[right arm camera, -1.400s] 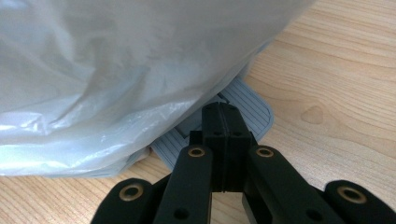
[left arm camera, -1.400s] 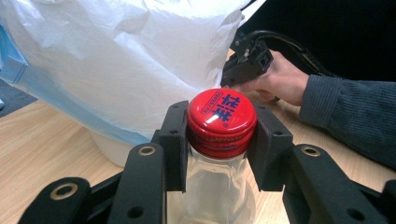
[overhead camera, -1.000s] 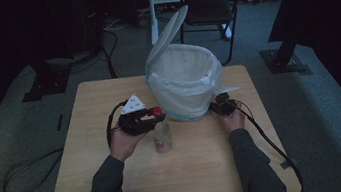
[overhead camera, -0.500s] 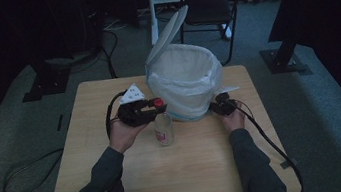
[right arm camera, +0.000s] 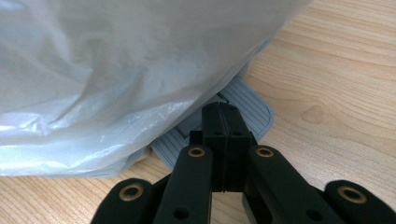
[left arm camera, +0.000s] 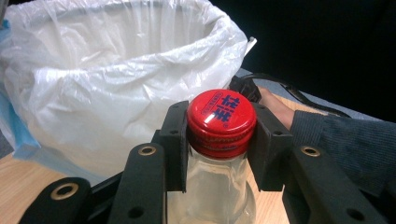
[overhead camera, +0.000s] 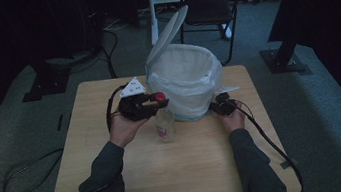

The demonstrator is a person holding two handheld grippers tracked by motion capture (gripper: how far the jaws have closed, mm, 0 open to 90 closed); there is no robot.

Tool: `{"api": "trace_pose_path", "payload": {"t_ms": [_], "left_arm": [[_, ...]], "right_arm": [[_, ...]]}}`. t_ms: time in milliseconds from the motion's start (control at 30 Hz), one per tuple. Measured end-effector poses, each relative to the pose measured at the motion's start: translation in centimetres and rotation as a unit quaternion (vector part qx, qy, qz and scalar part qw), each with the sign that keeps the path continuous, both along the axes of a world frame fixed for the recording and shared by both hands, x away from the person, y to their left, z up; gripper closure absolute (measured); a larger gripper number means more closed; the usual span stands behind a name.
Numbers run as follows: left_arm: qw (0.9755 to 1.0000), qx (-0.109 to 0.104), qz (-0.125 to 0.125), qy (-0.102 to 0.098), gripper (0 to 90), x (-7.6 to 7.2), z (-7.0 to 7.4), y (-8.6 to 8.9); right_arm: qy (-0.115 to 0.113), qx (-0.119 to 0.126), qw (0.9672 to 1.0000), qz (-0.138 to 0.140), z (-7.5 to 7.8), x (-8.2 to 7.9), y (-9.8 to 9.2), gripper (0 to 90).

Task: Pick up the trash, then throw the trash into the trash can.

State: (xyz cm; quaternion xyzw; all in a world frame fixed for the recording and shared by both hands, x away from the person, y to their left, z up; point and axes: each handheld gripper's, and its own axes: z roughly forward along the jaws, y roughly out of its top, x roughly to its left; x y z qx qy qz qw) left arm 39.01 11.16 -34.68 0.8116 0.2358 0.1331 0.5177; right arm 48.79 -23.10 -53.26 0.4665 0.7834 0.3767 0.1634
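Note:
A clear bottle point(overhead camera: 165, 125) with a red cap point(overhead camera: 159, 97) stands just in front of the white-lined pedal bin point(overhead camera: 184, 81). My left gripper point(overhead camera: 158, 100) is shut on it: in the left gripper view both jaws clamp the red cap point(left arm camera: 220, 119) and neck of the bottle point(left arm camera: 210, 191). The bin's lid point(overhead camera: 167, 33) stands open. My right gripper point(overhead camera: 218, 107) is at the bin's right foot. In the right gripper view its jaws point(right arm camera: 223, 112) are shut together, tips resting on the grey ribbed pedal point(right arm camera: 254, 112) under the bin liner point(right arm camera: 116, 70).
The bin takes up the back middle of the wooden table point(overhead camera: 179, 175). Cables point(overhead camera: 265, 138) trail from both grippers along the forearms. A black chair point(overhead camera: 209, 9) stands behind the table. The liner's rim point(left arm camera: 140, 60) rises right behind the bottle.
My left gripper and the bottle have shifted slightly away from the person, toward the bin. The right gripper stays on the pedal and the lid stays open.

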Motion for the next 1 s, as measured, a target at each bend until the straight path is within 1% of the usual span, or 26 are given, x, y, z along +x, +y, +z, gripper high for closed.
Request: {"api": "trace_pose_path", "payload": {"t_ms": [200, 400, 567, 633, 733, 833, 1000], "left_arm": [[0.9999, 0.006, -0.008, -0.006, 63.3, 0.1, 0.8, -0.5], [0.9999, 0.005, -0.014, -0.008, 63.3, 0.3, 1.3, -1.0], [0.9996, 0.004, -0.024, -0.011, 63.2, 0.4, 2.2, -1.5], [0.9995, 0.0, -0.032, -0.009, 63.3, 0.4, 2.7, -1.7], [0.9993, -0.002, -0.036, -0.01, 63.3, 0.4, 3.2, -1.9], [0.9991, -0.002, -0.041, -0.011, 63.3, 0.4, 3.8, -2.1], [0.9989, 0.001, -0.045, -0.012, 63.2, 0.5, 4.6, -2.4]], "right_arm": [[0.0, 0.0, 1.0, 0.0, 0.0, 0.0, 0.0, 90.0], [-0.002, -0.002, 1.0, 0.0, 0.0, -0.1, 0.0, 90.0], [-0.001, -0.002, 1.0, 0.0, 0.0, 0.0, 0.0, 90.0], [-0.002, -0.001, 1.0, -0.001, 0.0, -0.1, 0.0, 90.0], [-0.003, -0.001, 1.0, 0.0, 0.0, -0.1, 0.0, 90.0], [-0.003, 0.005, 1.0, -0.001, -0.1, -0.1, -0.1, 90.0], [-0.002, 0.003, 1.0, 0.0, -0.1, -0.1, -0.1, 90.0]]}}
